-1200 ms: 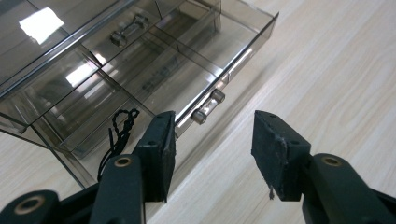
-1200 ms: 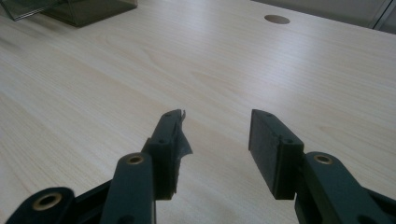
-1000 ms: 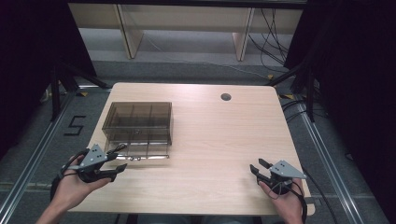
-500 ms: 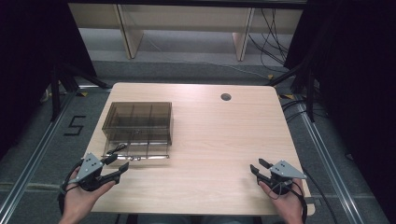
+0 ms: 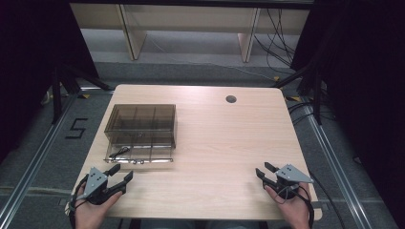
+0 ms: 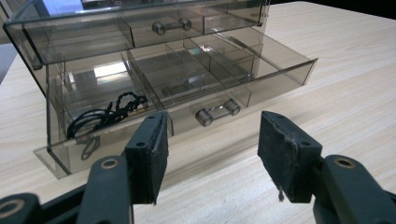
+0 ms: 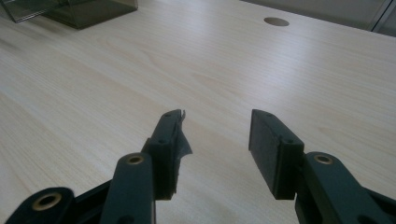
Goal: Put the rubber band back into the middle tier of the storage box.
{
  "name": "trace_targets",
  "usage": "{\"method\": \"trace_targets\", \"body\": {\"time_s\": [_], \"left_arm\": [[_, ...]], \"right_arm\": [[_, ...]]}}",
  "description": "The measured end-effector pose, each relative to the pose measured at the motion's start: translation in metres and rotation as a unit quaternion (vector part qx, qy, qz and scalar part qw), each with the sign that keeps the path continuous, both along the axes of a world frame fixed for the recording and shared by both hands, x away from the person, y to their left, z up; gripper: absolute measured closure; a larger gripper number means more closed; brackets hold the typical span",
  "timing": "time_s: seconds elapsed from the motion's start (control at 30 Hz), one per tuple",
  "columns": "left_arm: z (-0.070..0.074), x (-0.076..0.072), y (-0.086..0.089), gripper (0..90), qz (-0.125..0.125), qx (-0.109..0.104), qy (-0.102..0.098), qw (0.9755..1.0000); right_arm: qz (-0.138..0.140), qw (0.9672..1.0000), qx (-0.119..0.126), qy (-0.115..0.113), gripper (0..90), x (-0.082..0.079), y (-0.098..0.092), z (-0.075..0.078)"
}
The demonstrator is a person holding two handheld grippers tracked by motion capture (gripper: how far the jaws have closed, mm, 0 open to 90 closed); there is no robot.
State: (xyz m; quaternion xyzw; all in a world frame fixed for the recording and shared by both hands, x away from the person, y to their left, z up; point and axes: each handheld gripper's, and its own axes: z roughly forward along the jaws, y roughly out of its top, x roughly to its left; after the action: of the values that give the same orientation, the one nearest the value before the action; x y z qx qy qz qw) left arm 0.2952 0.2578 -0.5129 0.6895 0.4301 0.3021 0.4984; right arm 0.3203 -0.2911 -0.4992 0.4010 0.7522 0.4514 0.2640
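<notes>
We see the drawer box (image 5: 142, 126) at the table's (image 5: 224, 157) left; its lower drawer (image 6: 187, 100) stands pulled out, a black cord (image 6: 105, 113) lying inside; the left gripper (image 5: 119, 177), jaws just widened and empty, sits before it; the right gripper (image 5: 263, 172) rests open, empty; closing the drawer likely remains.

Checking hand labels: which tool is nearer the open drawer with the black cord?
Left. The left tool sits just in front of the open drawer; the right tool is far across the table.
</notes>
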Motion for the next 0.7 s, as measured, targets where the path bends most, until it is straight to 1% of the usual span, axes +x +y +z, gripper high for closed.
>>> {"method": "trace_targets", "body": {"time_s": [0.03,0.07,0.1,0.13,0.2,0.23,0.27,0.3,0.33,0.37,0.4,0.47,0.5,0.57,0.6,0.63,0.67,0.7], "left_arm": [[-0.0024,0.0005,0.0003,42.1,-0.001,0.004,-0.001,1.0000],[-0.0046,0.0010,0.0009,41.7,-0.002,0.003,-0.002,1.0000],[-0.0060,0.0011,0.0012,41.4,-0.001,-0.002,-0.001,1.0000],[-0.0071,0.0013,0.0017,41.2,0.001,-0.003,-0.001,1.0000],[-0.0082,0.0006,0.0024,41.0,0.006,0.001,-0.002,1.0000],[-0.0094,0.0013,0.0025,41.0,0.003,-0.002,-0.007,1.0000],[-0.0095,0.0015,0.0027,40.8,0.002,-0.002,-0.007,1.0000],[-0.0094,0.0011,0.0026,40.6,0.005,-0.005,-0.009,0.9999],[-0.0092,0.0012,0.0029,40.6,0.005,-0.005,-0.014,0.9999],[-0.0094,0.0020,0.0029,40.6,0.005,-0.009,-0.023,0.9997],[-0.0080,0.0014,0.0038,40.5,0.008,-0.004,-0.018,0.9998],[-0.0078,0.0007,0.0049,40.5,0.010,-0.007,-0.016,0.9998],[-0.0088,0.0015,0.0050,40.4,0.008,-0.012,-0.019,0.9997],[-0.0091,0.0008,0.0060,40.4,0.010,-0.010,-0.016,0.9998],[-0.0097,0.0013,0.0061,40.3,0.008,-0.015,-0.019,0.9997],[-0.0092,0.0005,0.0066,40.3,0.011,-0.013,-0.017,0.9997],[-0.0094,0.0007,0.0069,40.4,0.011,-0.013,-0.018,0.9997],[-0.0097,0.0009,0.0073,40.4,0.010,-0.012,-0.018,0.9997]], "right_arm": [[-0.002,1.0000,-0.006,-0.005,55.3,0.0000,-0.0005,0.0003],[-0.001,0.9998,-0.011,-0.016,55.3,0.0011,-0.0010,0.0001],[-0.001,0.9998,-0.010,-0.016,55.3,0.0010,-0.0007,0.0001],[-0.003,1.0000,-0.001,0.001,55.3,-0.0007,0.0006,0.0001],[-0.003,1.0000,-0.002,0.001,55.3,-0.0010,0.0008,0.0002],[0.000,0.9998,-0.011,-0.014,55.2,0.0007,-0.0002,-0.0001],[0.000,0.9998,-0.011,-0.014,55.3,0.0006,0.0000,-0.0004],[0.000,1.0000,-0.004,0.000,55.3,-0.0009,0.0012,-0.0004],[0.001,1.0000,-0.004,-0.001,55.2,-0.0007,0.0015,-0.0004],[0.003,1.0000,0.000,0.000,55.2,-0.0006,0.0021,-0.0008],[0.004,1.0000,0.000,-0.001,55.2,-0.0005,0.0023,-0.0008],[0.004,1.0000,0.001,-0.001,55.2,-0.0001,0.0024,-0.0007],[0.004,1.0000,0.001,-0.003,55.2,0.0003,0.0025,-0.0006],[0.004,1.0000,0.002,0.000,55.3,0.0003,0.0029,-0.0005],[0.003,1.0000,0.003,-0.002,55.2,0.0002,0.0033,-0.0004],[0.006,0.9999,-0.003,-0.012,55.2,0.0008,0.0028,-0.0003],[0.004,1.0000,0.006,0.002,55.2,-0.0009,0.0035,0.0000],[0.004,1.0000,0.004,-0.001,55.2,-0.0008,0.0032,0.0001]]}}
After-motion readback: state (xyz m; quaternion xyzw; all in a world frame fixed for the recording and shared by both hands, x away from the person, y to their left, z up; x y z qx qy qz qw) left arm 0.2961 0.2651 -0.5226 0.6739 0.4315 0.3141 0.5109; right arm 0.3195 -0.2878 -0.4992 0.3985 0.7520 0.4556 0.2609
